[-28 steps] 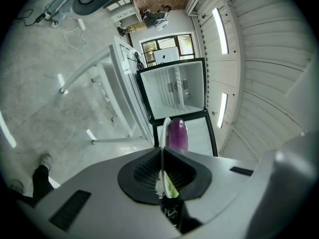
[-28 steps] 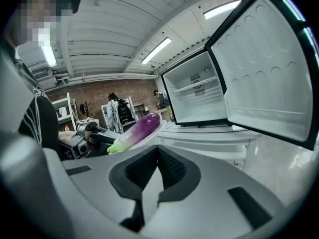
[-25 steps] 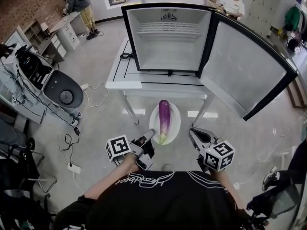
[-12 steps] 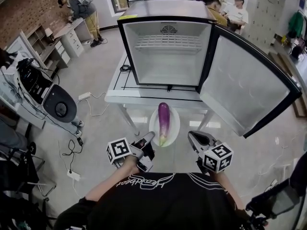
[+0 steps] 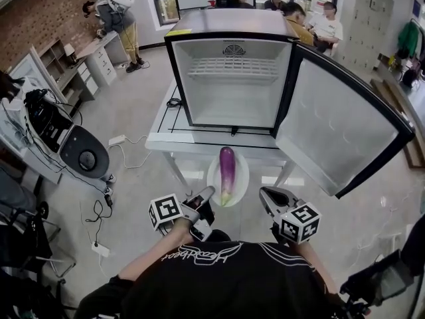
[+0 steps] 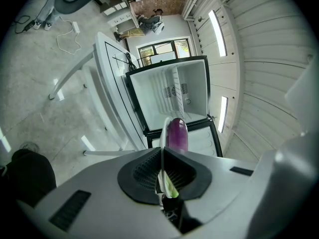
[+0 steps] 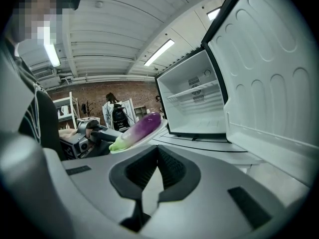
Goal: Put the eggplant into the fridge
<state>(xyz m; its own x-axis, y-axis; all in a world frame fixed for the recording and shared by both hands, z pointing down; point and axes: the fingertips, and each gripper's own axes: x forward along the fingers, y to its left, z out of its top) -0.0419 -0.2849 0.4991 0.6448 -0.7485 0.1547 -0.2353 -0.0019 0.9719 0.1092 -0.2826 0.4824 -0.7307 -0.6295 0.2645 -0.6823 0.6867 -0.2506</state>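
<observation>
A purple eggplant [image 5: 227,167] with a green stem end lies on a white plate [image 5: 240,178], held in the air just short of the table's front edge. My left gripper [image 5: 207,193] is shut on the plate's near rim; in the left gripper view the plate [image 6: 163,133] stands edge-on between the pads with the eggplant [image 6: 177,133] beyond. My right gripper [image 5: 264,193] is shut and empty, just right of the plate. Its view shows the eggplant [image 7: 142,126] at left. Ahead, the small fridge [image 5: 232,78] stands empty on the table, door [image 5: 339,125] swung wide to the right.
The fridge rests on a white table [image 5: 199,135] with a cable at its left. A wire shelf [image 5: 232,65] spans the upper fridge. Machines and cables [image 5: 73,145] crowd the floor at left. Several people [image 5: 312,12] stand behind the fridge.
Both grippers and the plate with the eggplant have moved forward toward the table and fridge. The grip on the plate is unchanged.
</observation>
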